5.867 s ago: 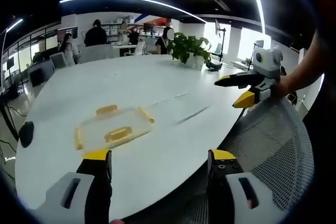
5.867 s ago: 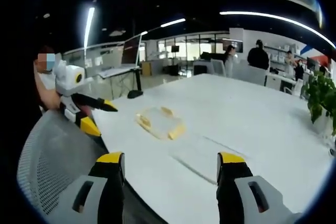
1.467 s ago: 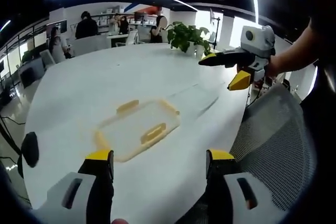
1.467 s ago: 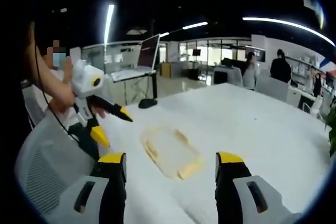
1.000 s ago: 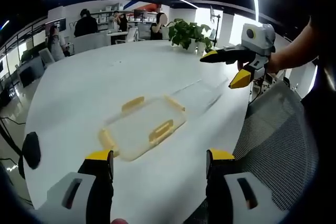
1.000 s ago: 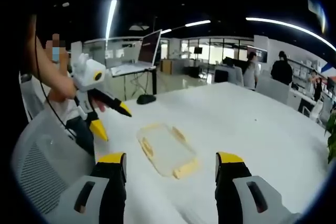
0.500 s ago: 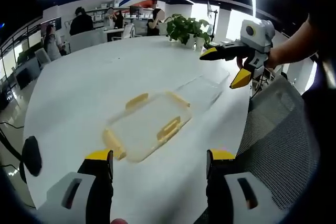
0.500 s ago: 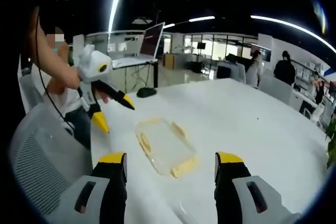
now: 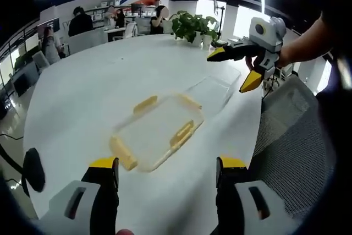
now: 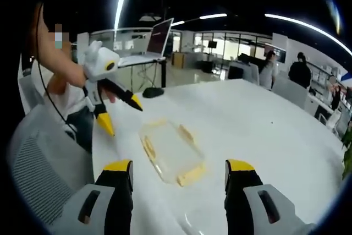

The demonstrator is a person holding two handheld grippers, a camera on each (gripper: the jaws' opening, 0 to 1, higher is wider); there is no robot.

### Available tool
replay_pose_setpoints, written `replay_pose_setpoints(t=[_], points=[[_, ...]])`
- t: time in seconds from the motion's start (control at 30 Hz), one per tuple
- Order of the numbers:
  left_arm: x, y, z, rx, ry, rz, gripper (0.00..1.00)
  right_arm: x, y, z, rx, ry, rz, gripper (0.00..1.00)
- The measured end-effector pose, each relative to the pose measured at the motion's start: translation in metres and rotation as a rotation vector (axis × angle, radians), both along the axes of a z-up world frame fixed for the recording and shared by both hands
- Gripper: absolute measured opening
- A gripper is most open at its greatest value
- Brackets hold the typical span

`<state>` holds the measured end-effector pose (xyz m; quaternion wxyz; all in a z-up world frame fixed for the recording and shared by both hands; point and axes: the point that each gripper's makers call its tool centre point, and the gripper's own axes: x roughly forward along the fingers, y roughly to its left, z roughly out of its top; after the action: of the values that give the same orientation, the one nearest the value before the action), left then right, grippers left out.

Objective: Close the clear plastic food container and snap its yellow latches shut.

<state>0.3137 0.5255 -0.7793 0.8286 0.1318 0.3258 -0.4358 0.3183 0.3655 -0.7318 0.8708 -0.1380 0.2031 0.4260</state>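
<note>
On white table [image 9: 82, 81], clear container [image 9: 157, 131], near edge

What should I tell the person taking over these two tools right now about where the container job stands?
Left tool: open, empty, above the table edge facing the container base.
Right tool: open, empty, held above the table.
The base sits on the white table, yellow latches flipped out.
The clear lid lies flat beside it, apart.
Done: nothing yet.
Left: set lid on base, snap the latches shut.
</note>
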Motion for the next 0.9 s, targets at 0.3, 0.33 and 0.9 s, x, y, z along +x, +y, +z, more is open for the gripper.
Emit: replay_pose_setpoints(t=[0.3, 0.33, 0.9], points=[[0.006, 0.003, -0.006, 0.022, 0.004, -0.021, 0.72, 0.006, 0.003, -0.001, -0.016, 0.007, 0.022, 0.67], [0.007, 0.004, -0.007, 0.024, 0.004, -0.021, 0.72, 0.006, 0.003, -0.002, -0.016, 0.012, 0.025, 0.67], [0.016, 0.005, -0.013, 0.046, 0.011, -0.078, 0.72, 0.010, 0.003, -0.011, -0.050, 0.037, 0.050, 0.66]])
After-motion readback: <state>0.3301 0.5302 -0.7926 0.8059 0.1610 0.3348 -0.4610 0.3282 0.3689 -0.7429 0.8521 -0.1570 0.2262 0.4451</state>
